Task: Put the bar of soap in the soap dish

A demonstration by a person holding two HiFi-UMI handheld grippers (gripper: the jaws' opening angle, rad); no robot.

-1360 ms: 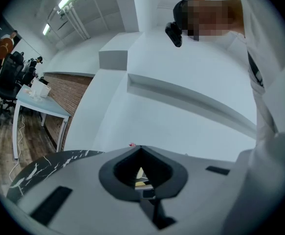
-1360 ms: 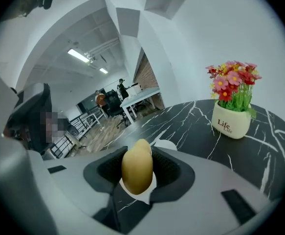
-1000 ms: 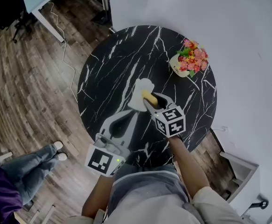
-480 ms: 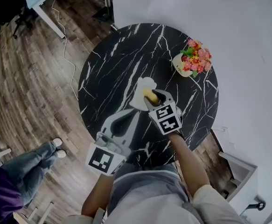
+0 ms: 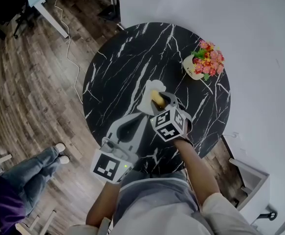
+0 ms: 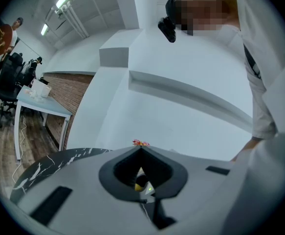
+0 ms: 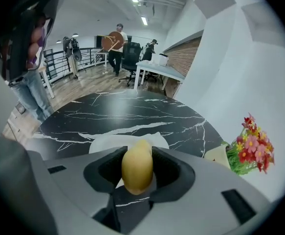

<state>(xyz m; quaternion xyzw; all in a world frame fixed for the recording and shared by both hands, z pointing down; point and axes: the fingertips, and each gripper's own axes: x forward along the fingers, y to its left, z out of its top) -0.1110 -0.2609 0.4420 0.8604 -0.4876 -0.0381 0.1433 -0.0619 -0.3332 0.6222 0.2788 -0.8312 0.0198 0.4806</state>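
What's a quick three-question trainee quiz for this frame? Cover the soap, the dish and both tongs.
1. True or false: the right tongs are shut on the yellow bar of soap.
2. Fill in: the soap dish on the black marble table is ___ in colour.
3. Pick one. The left tongs are:
A. gripping the dish
B. shut with nothing in them
C. open around a sponge

Key: 1 true; 2 white; 3 B.
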